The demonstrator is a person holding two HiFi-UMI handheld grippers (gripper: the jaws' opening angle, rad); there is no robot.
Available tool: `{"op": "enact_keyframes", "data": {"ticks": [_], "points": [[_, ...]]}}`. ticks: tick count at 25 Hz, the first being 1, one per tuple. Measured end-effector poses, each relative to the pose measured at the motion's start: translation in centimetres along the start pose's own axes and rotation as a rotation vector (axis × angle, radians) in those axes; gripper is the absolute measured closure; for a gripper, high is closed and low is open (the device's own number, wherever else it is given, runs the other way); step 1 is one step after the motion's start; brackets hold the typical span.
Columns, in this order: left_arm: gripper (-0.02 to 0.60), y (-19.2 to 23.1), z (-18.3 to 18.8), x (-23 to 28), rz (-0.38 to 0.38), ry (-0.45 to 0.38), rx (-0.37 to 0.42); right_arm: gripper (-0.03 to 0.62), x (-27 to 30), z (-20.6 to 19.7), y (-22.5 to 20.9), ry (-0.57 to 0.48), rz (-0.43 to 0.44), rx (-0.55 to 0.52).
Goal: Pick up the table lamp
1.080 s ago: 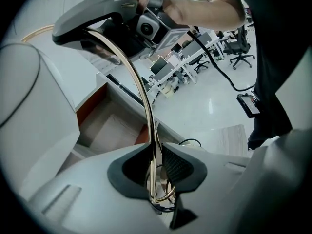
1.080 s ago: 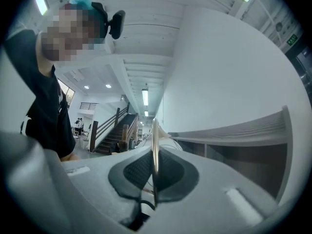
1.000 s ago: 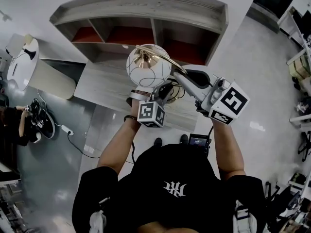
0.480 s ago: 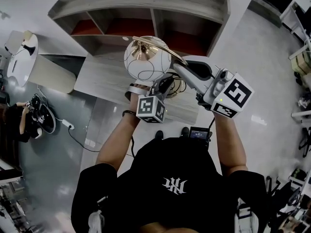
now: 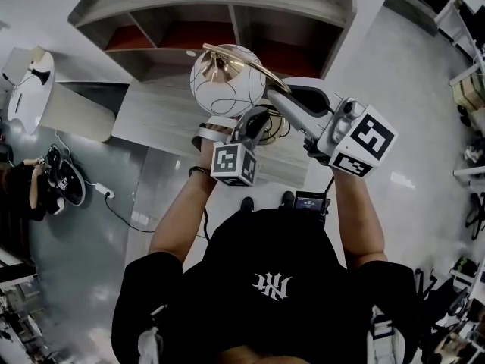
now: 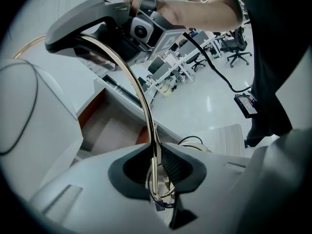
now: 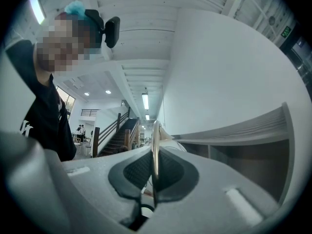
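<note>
Table lamp (image 5: 227,82) looks lifted off the desk (image 5: 155,139); right gripper (image 7: 155,172) clenched on its brass arc (image 6: 131,77); left gripper (image 6: 156,165) jaws just closing tighter on that arc's lower end; two grips likely steady the top-heavy shade.

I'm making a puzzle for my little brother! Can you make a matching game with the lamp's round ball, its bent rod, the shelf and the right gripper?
Things:
1. lamp globe
2. curved rod
3. shelf
4. right gripper

Colour or state:
A. gold-coloured
B. reddish inside its compartments
C. white with thin dark lines
D. jaws shut on the rod

Pairs: 1-C, 2-A, 3-B, 4-D
</note>
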State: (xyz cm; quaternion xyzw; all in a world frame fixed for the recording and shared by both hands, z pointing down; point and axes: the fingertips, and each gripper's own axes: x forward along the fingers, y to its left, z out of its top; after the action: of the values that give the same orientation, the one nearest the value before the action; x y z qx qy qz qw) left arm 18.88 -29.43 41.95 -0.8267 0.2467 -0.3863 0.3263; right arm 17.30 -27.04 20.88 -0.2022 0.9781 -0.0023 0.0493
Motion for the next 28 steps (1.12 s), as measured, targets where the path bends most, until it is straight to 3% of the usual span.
{"op": "enact_keyframes", "data": {"ticks": [28], "points": [[0.517, 0.22, 0.42, 0.47, 0.019, -0.016, 0.009, 0.586, 0.21, -0.05, 0.12, 0.010, -0.014, -0.016]]}}
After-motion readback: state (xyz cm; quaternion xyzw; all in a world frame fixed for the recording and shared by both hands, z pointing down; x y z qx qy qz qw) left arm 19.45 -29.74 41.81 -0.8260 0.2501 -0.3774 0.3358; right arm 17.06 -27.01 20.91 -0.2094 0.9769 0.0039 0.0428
